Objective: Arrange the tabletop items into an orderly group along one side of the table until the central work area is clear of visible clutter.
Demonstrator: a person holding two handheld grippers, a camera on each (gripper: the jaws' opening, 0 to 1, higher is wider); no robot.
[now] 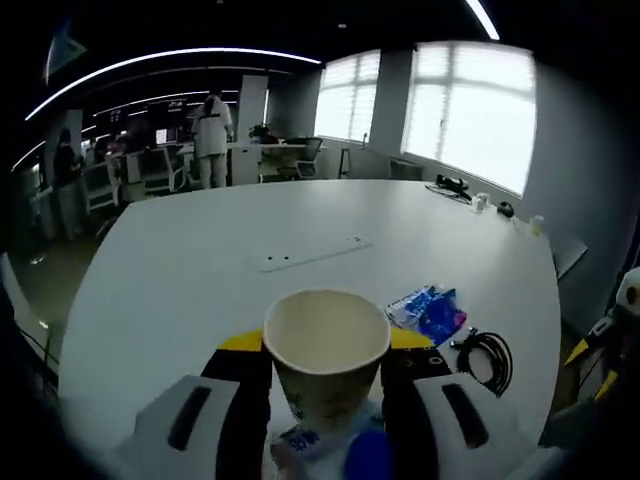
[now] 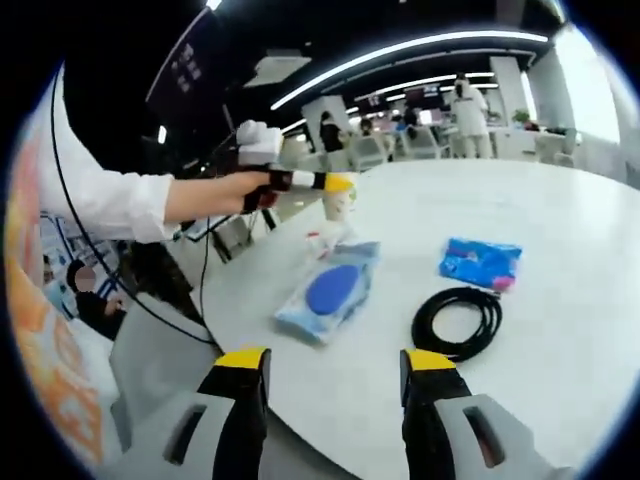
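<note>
Here, left tool [image 1: 327,385] clamped on paper cup [image 1: 326,352] near table [image 1: 200,270] edge; right tool [image 2: 332,385] agape, seemingly off-table.

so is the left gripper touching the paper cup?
Touching: in the left gripper view the left gripper has both jaws pressed against the sides of the paper cup.

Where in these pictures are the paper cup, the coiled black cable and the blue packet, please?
paper cup [image 1: 327,345]: left gripper view, on its front wall just under the rim.
coiled black cable [image 2: 428,320]: right gripper view, on the left arc of the coil.
blue packet [image 2: 480,262]: right gripper view, on its flat middle.
</note>
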